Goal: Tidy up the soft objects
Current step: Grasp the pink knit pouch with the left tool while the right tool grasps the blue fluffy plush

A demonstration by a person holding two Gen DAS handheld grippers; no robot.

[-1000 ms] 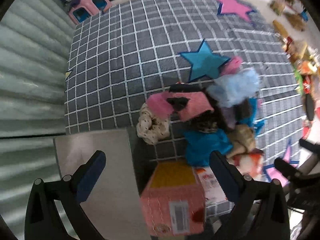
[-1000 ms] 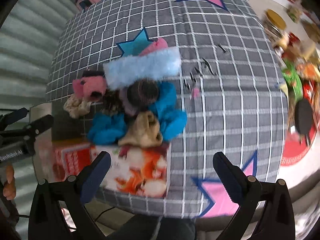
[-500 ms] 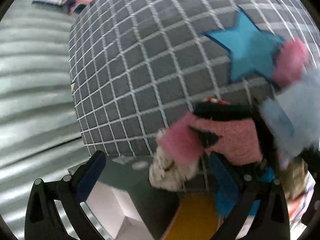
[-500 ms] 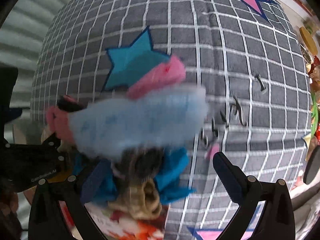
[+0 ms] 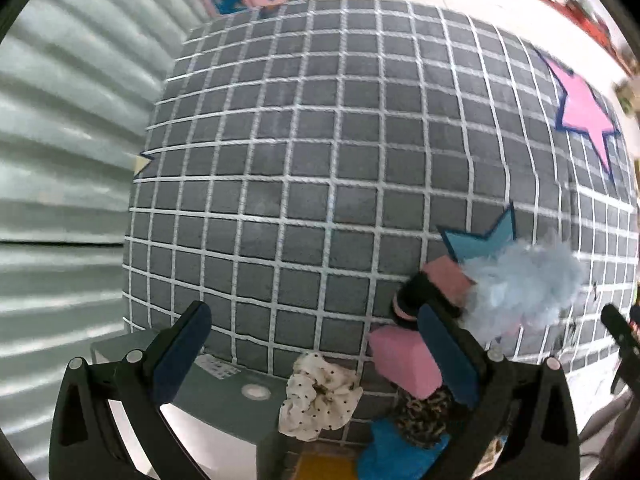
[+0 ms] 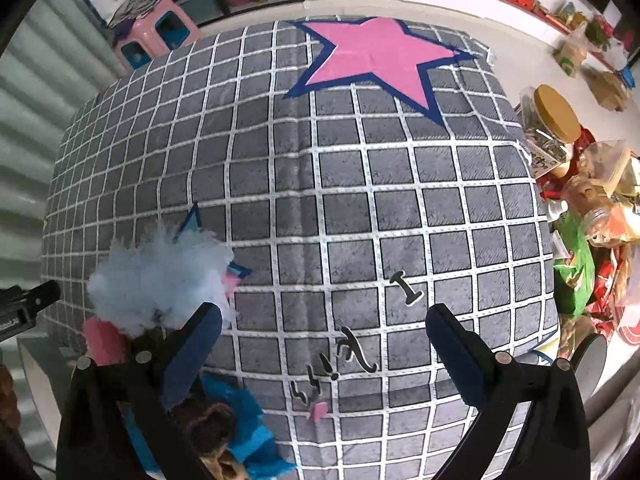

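Left tongs [image 5: 316, 356] held low over the near edge of the grey grid-patterned mat with stars [image 5: 320, 184], fingers spread wide apart, nothing between them. Right tongs [image 6: 324, 344] likewise spread wide and empty, angled over the mat's near right part.

Heap of soft things at the near side of the mat: fluffy pale-blue scrunchie [image 5: 520, 288] on top, pink fuzzy scrunchie [image 5: 404, 360] just beside the left tongs' right finger, cream polka-dot fabric scrunchie [image 5: 320, 396] to its left at the mat edge, leopard-print scrunchie [image 5: 420, 420] and bright blue plush scrunchie [image 5: 396, 456] nearest. Heap partly hidden behind the right tongs' left finger.

Clear glass jar with a yellow lid [image 6: 548, 124] lying off the mat at the right, contents unclear. Pink plastic stool [image 6: 156, 36] at the far left. Black cursive lettering [image 6: 360, 352] printed on the mat, "I" readable, rest unclear.
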